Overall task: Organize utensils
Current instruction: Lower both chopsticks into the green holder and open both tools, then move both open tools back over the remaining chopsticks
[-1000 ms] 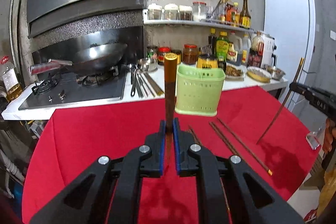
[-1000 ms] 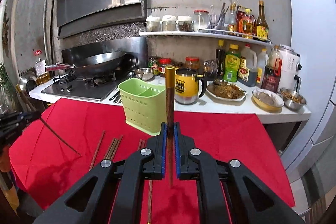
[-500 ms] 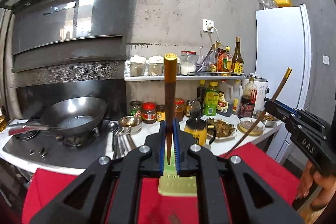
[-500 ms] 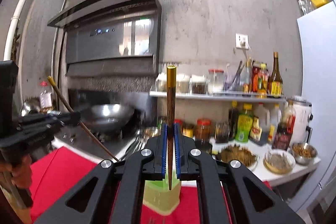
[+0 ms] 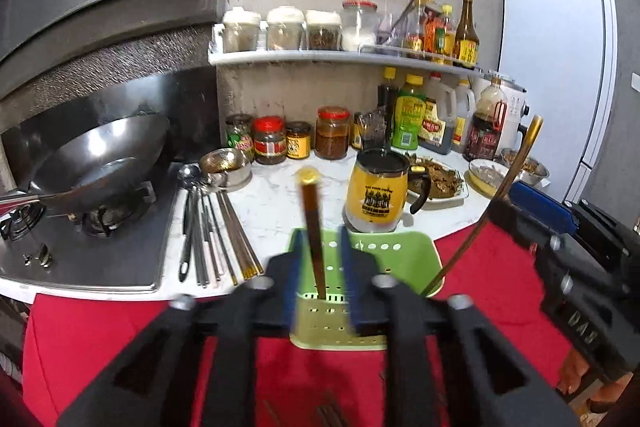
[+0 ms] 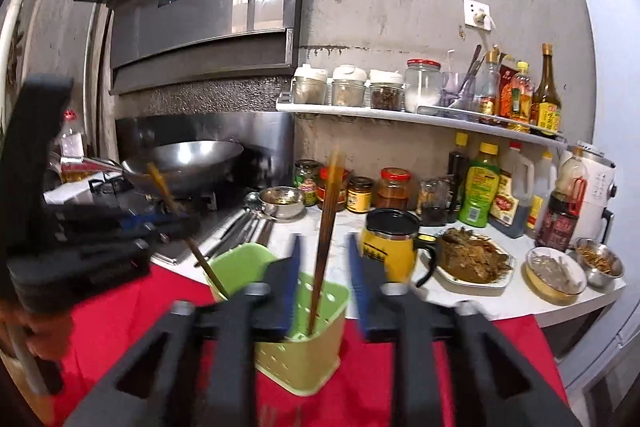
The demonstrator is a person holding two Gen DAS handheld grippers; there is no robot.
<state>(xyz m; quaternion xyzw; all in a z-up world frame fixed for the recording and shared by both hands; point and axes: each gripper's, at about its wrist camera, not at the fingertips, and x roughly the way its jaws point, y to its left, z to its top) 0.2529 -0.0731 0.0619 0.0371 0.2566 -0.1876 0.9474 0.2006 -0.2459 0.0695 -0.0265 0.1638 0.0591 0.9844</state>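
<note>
Both hands have carried their chopsticks from above the red cloth [image 5: 100, 339] to the green holder [image 5: 416, 259], and both sets of fingers have just been opening. Between my left fingers [image 5: 320, 279], now released, the left chopstick [image 5: 312, 227] stands free of the pads, tip down in the holder, its gold cap leaning slightly toward 11 o'clock. My right fingers [image 6: 322, 287] are likewise parted; the right chopstick [image 6: 324, 227] stands between them untouched, long axis near upright, top tilted toward 1 o'clock, lower end inside the holder's near compartment. On the table at 1 o'clock from the holder sits a yellow mug [image 5: 376, 191].
</note>
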